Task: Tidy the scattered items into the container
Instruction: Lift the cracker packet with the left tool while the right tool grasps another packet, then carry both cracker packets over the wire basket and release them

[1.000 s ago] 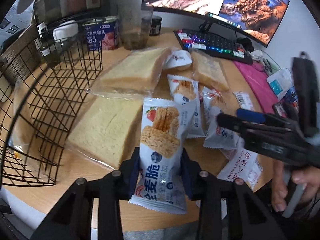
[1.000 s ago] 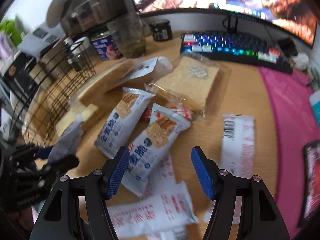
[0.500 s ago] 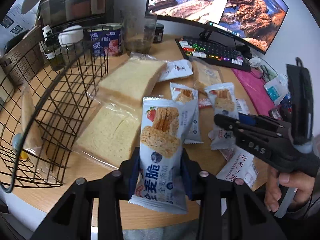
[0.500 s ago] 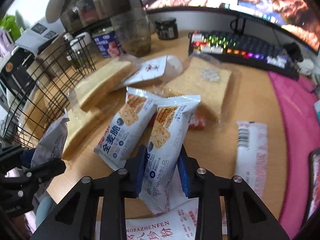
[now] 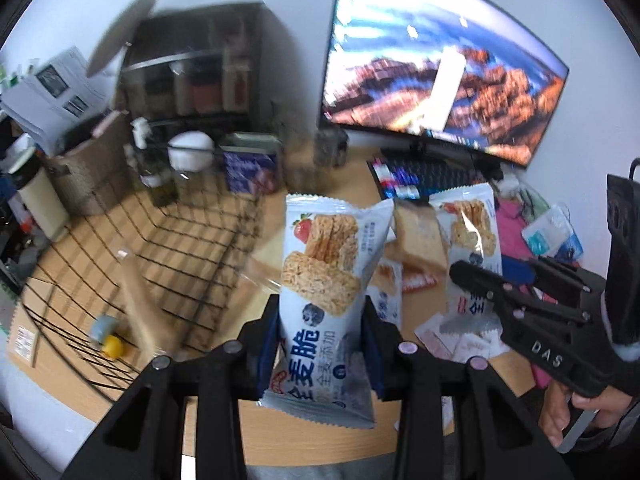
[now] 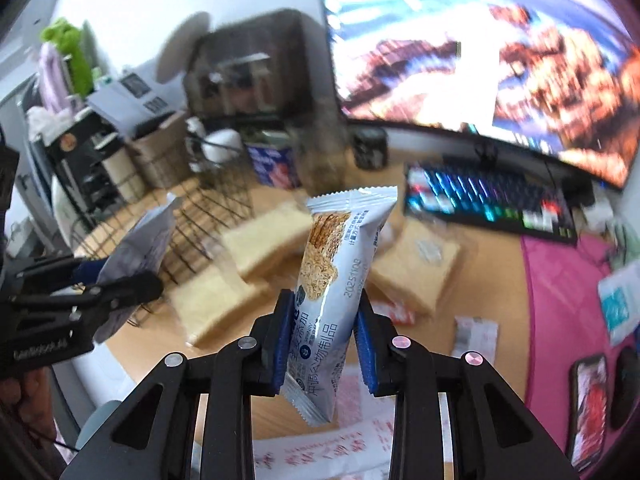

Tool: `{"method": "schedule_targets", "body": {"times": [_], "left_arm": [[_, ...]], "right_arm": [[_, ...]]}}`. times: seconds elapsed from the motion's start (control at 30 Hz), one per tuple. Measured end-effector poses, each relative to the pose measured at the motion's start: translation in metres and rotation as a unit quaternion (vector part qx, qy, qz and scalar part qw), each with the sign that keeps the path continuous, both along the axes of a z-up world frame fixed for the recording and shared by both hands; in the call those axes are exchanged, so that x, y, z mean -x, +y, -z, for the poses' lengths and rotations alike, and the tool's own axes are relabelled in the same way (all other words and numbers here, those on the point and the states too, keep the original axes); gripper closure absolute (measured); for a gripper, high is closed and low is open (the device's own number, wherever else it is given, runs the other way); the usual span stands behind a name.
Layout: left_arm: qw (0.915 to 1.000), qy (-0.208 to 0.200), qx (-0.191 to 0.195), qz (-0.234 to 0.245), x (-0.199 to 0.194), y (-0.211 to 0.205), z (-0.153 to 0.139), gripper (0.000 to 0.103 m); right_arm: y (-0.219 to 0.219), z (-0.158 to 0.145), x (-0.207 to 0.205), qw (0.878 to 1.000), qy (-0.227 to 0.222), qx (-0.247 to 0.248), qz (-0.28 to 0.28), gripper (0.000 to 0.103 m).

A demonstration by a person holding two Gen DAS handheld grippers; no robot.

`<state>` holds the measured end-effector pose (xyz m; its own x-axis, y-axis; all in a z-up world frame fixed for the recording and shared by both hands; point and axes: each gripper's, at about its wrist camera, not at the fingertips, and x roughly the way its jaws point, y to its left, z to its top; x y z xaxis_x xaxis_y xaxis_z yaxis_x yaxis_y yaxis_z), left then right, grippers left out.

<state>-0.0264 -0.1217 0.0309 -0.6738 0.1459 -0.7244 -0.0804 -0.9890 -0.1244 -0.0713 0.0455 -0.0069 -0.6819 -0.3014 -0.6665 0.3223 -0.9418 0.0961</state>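
Observation:
My left gripper point(image 5: 320, 344) is shut on a white oat-crisp snack packet point(image 5: 324, 276) and holds it upright, raised above the desk beside the black wire basket point(image 5: 168, 256). My right gripper point(image 6: 322, 344) is shut on a second oat-crisp packet point(image 6: 336, 272), also lifted off the desk; it shows in the left wrist view point(image 5: 472, 248) too. The basket point(image 6: 208, 220) lies at the left and holds a bagged bread piece point(image 5: 140, 312) and a small yellow item point(image 5: 110, 346). Bagged bread slices point(image 6: 260, 244) and flat sachets point(image 6: 476, 332) lie on the desk.
A monitor point(image 5: 440, 96), an RGB keyboard point(image 6: 492, 204), a blue tin point(image 5: 250, 170), a dark jar point(image 6: 370, 148) and a glass point(image 6: 320, 156) stand at the back. A pink mat point(image 6: 560, 300) with a phone point(image 6: 590, 404) lies at the right.
Both grippers have lifted with their packets; the right one closed on its packet about half a second ago. The left gripper has swung up toward the basket side.

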Motion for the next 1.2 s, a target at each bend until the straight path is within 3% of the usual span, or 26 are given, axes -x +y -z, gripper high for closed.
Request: {"method": "schedule_targets", "body": {"times": [0.27,0.53,0.67,0.9,0.97,1.03,1.13,1.2], "left_arm": [[0.9958,0.05,0.007,-0.076,-0.011,-0.074,-0.036,0.062],[0.989,0.031,0.013,-0.144,0.002,-0.144,-0.026,0.062],[0.988,0.003,0.009,-0.154,0.012,-0.163,-0.007,0.062],[0.9853,-0.023,0.002,-0.169,0.018,-0.18,0.021,0.06],[0.9836,-0.027,0.006,-0.178,0.019,-0.184,0.022,0.043],[0.9805,-0.031,0.016,-0.193,0.018,-0.188,0.022,0.036],[0.9805,-0.035,0.007,-0.193,0.017,-0.191,0.022,0.034],[0.9814,-0.038,0.004,-0.188,0.017,-0.189,0.021,0.034]], "right_arm": [[-0.087,-0.041,0.011,0.995,0.038,-0.01,-0.097,0.073],[-0.183,-0.05,0.038,0.983,0.032,-0.012,-0.181,0.073],[-0.226,-0.032,0.052,0.977,-0.015,-0.004,-0.215,0.073],[-0.249,0.0,0.057,0.973,-0.059,-0.017,-0.224,0.073],[-0.252,0.003,0.057,0.972,-0.056,-0.023,-0.225,0.072],[-0.251,0.003,0.06,0.973,-0.056,-0.019,-0.221,0.069],[-0.247,0.001,0.062,0.976,-0.05,-0.017,-0.21,0.057],[-0.246,-0.002,0.063,0.976,-0.048,-0.017,-0.21,0.054]]}}
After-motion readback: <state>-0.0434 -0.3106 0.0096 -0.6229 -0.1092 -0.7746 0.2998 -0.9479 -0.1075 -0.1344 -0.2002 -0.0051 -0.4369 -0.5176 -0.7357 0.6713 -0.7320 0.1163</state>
